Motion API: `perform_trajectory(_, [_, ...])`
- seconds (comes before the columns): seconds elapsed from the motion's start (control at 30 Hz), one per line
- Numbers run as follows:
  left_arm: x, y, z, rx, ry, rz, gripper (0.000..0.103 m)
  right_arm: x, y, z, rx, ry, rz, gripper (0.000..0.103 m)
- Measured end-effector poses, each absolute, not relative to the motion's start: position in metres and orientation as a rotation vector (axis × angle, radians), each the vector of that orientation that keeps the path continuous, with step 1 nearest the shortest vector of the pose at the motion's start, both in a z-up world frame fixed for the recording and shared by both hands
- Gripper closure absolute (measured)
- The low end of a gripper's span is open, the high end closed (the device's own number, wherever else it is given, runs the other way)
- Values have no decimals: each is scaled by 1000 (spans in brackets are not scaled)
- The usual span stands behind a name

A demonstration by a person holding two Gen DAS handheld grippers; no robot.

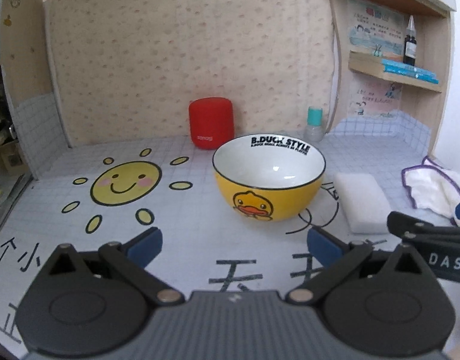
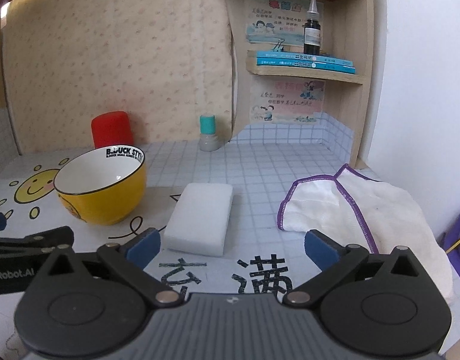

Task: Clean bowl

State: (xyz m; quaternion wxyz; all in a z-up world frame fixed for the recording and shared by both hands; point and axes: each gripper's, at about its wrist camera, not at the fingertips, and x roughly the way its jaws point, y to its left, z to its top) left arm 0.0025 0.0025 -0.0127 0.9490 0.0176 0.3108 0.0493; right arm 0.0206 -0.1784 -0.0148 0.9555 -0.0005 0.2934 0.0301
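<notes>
The left gripper [image 1: 234, 244] and right gripper [image 2: 232, 244] hover released near the upright yellow ceramic duck-print bowl [image 1: 269, 177] and white rectangular sponge [image 2: 199, 217], the right-hand white purple-edged cloth [image 2: 350, 210] partly cut off.

Sponge [image 2: 199, 219] just beside bowl [image 2: 102, 186]

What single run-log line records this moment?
left gripper open | right gripper open | bowl upright, untouched | sponge beside bowl

1. Back wall [image 1: 184, 54]: beige paper, small faded spots.
2. Desk top [image 2: 260, 165]: blue-grid white covering, turned up at wall base; sun drawing [image 1: 124, 183] and black characters.
3. Wooden shelf unit [image 2: 308, 73] at right, posters behind.
4. White wall [image 2: 425, 90] far right.
</notes>
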Motion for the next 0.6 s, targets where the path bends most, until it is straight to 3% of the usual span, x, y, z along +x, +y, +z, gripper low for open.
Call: perform_trajectory(0.6, [-4,-3,-17,68,653,89,0,19,-182,-10,-11,572,43,0])
